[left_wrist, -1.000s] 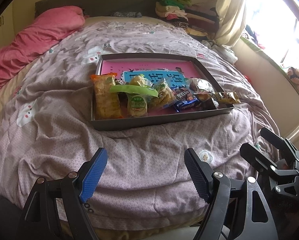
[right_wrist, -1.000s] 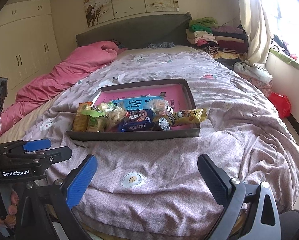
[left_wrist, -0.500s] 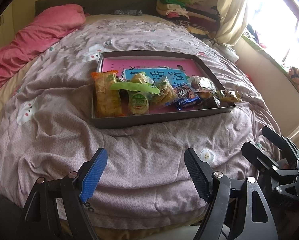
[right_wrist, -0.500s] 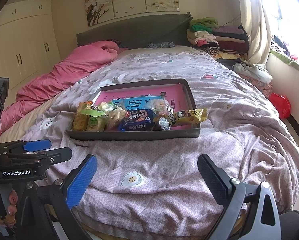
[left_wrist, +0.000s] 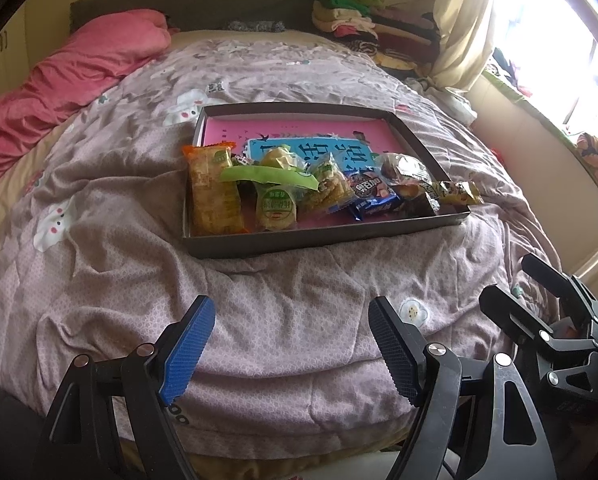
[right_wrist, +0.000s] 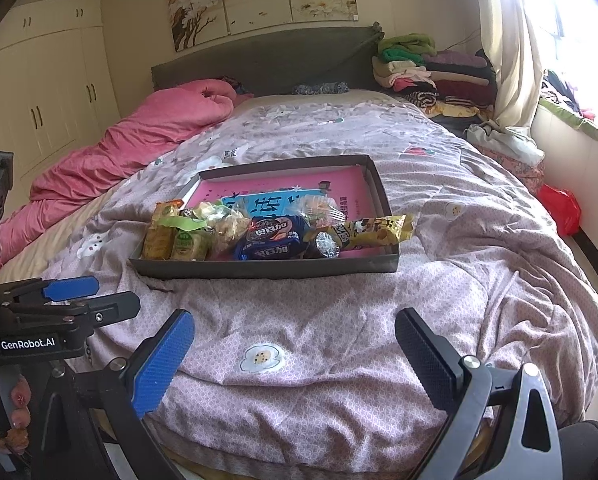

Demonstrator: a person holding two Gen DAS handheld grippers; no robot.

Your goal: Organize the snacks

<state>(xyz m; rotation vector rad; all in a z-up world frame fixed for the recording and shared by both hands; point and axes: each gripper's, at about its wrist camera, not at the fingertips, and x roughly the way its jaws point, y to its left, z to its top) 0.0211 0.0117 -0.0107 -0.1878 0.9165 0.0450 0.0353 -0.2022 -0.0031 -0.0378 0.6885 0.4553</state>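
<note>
A shallow dark box (left_wrist: 327, 238) (right_wrist: 267, 270) with a pink bottom lies on the bed, holding several wrapped snacks along its near side. Among them are an orange cracker pack (left_wrist: 213, 190), a green-labelled cake (left_wrist: 277, 206), a blue biscuit pack (left_wrist: 373, 196) (right_wrist: 275, 238) and a yellow bar (right_wrist: 379, 230) resting on the right rim. My left gripper (left_wrist: 289, 346) hovers open over the quilt well short of the box, nothing between its fingers. My right gripper (right_wrist: 293, 354) is likewise open and empty near the bed's foot. Each gripper shows at the edge of the other's view.
The purple patterned quilt (left_wrist: 139, 240) covers the bed. A pink duvet (right_wrist: 139, 136) is bunched along the left. Folded clothes (right_wrist: 431, 76) are stacked at the headboard's right, a curtain and window at right, a red bag (right_wrist: 561, 208) on the floor, wardrobes (right_wrist: 47, 92) at left.
</note>
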